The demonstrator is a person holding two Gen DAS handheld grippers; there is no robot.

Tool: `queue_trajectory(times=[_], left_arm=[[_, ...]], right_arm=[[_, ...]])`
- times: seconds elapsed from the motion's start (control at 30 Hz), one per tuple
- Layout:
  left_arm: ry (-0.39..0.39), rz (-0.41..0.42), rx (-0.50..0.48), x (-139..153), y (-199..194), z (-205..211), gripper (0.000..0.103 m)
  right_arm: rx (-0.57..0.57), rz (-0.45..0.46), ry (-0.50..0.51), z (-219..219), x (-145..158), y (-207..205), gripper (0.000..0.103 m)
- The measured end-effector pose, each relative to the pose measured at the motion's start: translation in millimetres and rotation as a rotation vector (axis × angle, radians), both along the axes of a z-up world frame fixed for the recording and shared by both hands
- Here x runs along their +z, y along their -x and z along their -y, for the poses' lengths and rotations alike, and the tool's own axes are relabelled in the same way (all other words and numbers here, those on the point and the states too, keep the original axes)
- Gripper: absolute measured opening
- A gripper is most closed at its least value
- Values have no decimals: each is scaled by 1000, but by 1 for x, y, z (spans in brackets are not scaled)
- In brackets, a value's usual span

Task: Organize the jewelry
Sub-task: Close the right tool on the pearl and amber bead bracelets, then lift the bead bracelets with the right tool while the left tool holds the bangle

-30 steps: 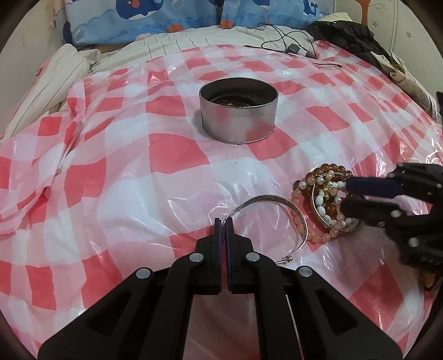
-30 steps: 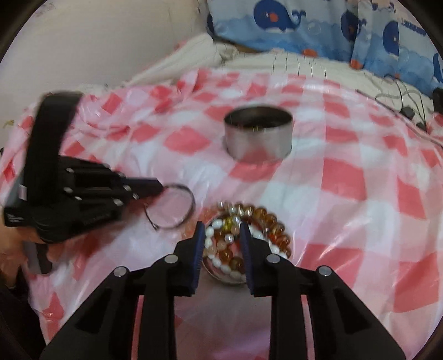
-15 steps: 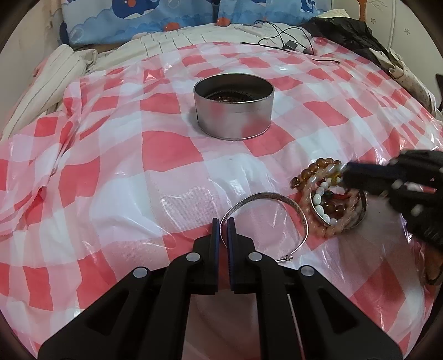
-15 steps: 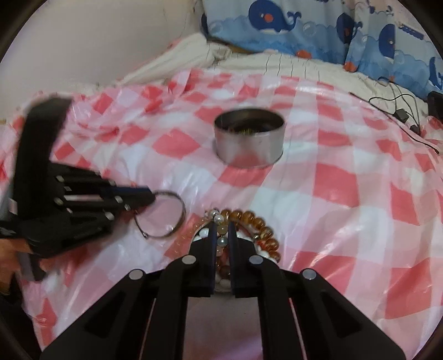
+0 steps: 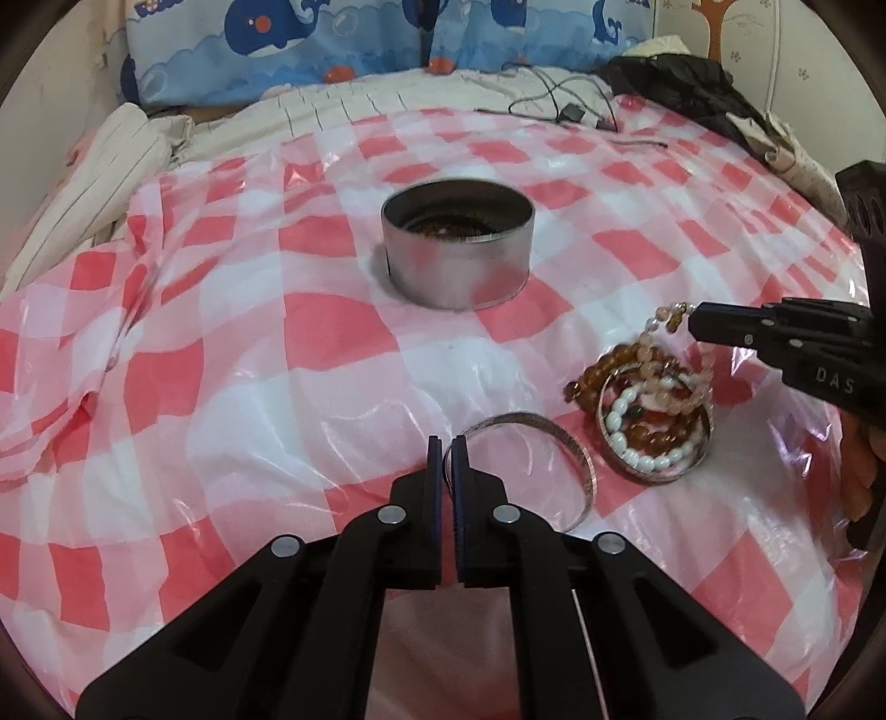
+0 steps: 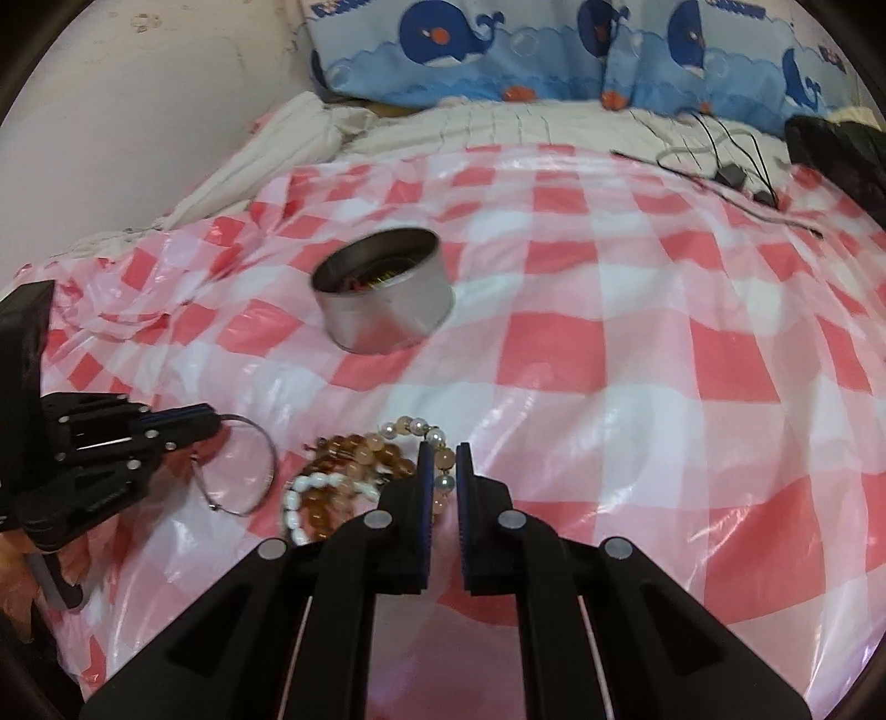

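A silver bangle (image 5: 559, 443) lies on the red-checked plastic sheet (image 5: 310, 332), and my left gripper (image 5: 447, 451) is shut on its near rim. Right of it lies a pile of bead bracelets (image 5: 653, 432) inside a metal ring. My right gripper (image 5: 692, 321) comes in from the right, shut on a pale bead bracelet (image 5: 662, 321) that hangs up out of the pile. In the right wrist view, its beads (image 6: 412, 429) sit between the shut fingertips of my right gripper (image 6: 443, 457). The left gripper (image 6: 216, 421) holds the bangle (image 6: 263, 471) at the left. A round metal tin (image 5: 457, 257) (image 6: 382, 296) stands beyond, with jewelry inside.
Whale-print pillows (image 5: 343, 50) line the head of the bed. Black cables (image 5: 570, 111) and a dark cloth (image 5: 681, 88) lie at the far right. Striped bedding (image 5: 105, 166) bunches at the left, by a wall (image 6: 138, 111).
My right gripper has shut on the pale bead bracelet and drawn it up and away from the pile. The left gripper has stayed on the bangle.
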State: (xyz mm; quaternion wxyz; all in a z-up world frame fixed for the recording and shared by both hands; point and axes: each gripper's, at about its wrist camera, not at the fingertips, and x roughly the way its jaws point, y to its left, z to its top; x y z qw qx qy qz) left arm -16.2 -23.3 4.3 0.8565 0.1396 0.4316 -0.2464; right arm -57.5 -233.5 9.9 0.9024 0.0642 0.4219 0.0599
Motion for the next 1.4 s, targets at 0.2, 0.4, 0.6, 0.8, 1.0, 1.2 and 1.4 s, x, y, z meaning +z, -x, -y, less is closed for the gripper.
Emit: queue_trajectory(times=[0.2, 0.4, 0.6, 0.8, 1.0, 1.2, 1.4], left_arm=[[-37, -18, -1, -9, -1, 4, 7], [-79, 6, -6, -13, 1, 9, 12], [11, -15, -25, -1, 3, 3, 3], [186, 14, -7, 22, 2, -11, 3], [171, 25, 13, 22, -1, -10, 3], [132, 40, 11, 19, 0, -7, 4], [104, 61, 9, 20, 1, -5, 4]], right_arm=[[-19, -60, -19, 6, -12, -4, 32], [-20, -76, 23, 2, -18, -6, 26], [12, -43, 5, -2, -12, -2, 8], [-19, 61, -139, 16, 10, 5, 8], [-23, 90, -164, 17, 19, 6, 8], [8, 134, -151, 11, 28, 11, 8], [16, 158, -160, 11, 32, 12, 8]])
